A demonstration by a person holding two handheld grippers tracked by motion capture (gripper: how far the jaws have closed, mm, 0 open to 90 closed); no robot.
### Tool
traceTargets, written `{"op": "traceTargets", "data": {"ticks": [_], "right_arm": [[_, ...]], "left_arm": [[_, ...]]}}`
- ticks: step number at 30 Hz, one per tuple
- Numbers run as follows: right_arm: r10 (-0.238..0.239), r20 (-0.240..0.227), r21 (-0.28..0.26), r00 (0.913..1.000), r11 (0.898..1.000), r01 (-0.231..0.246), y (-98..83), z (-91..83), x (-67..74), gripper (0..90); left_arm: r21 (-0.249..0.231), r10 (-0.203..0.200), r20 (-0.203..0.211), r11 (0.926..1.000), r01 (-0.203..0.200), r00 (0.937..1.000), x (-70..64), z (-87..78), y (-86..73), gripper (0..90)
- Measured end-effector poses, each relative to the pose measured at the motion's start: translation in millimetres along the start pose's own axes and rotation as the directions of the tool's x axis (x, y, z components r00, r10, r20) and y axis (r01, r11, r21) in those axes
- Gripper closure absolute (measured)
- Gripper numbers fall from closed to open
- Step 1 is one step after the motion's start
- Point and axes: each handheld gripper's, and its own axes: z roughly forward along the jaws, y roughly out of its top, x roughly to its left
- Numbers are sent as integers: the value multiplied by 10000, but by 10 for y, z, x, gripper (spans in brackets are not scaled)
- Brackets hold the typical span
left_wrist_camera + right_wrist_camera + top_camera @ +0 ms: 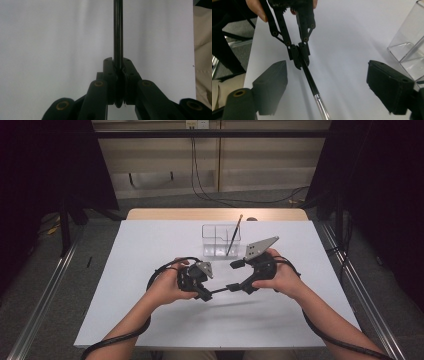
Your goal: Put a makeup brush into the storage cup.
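Above the bench (150, 320), my left claw (118, 68) clamps the thin, rigid, slippery pen (310, 80) near its end; right claw (327, 85) wide.

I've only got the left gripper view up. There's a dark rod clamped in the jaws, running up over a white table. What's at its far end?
Observer: The pen changes from black to a silver section near the right gripper.
Operator: Is the right gripper holding it?
Observer: No, its jaws stand wide apart on either side of the pen, not touching it.
Operator: Anything else on the table?
Observer: A clear divided holder stands beyond both hands, with a thin pencil leaning in it.
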Motion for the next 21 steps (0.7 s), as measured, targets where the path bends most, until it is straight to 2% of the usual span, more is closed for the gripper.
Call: {"op": "traceTargets", "data": {"ticks": [8, 18, 21], "right_arm": [[484, 189, -1196, 9987, 9918, -458, -82, -51, -19, 133], [763, 398, -2066, 9963, 9762, -665, -152, -106, -35, 119], [743, 502, -2059, 9960, 9766, -625, -164, -116, -33, 110]], "left_arm": [[-179, -75, -46, 9998, 75, 10000, -5, -10, -22, 838], [-302, -122, -52, 9995, 120, 9999, -3, -16, -58, 838], [-380, -208, -83, 9991, 205, 9997, -9, -23, -64, 838]]}}
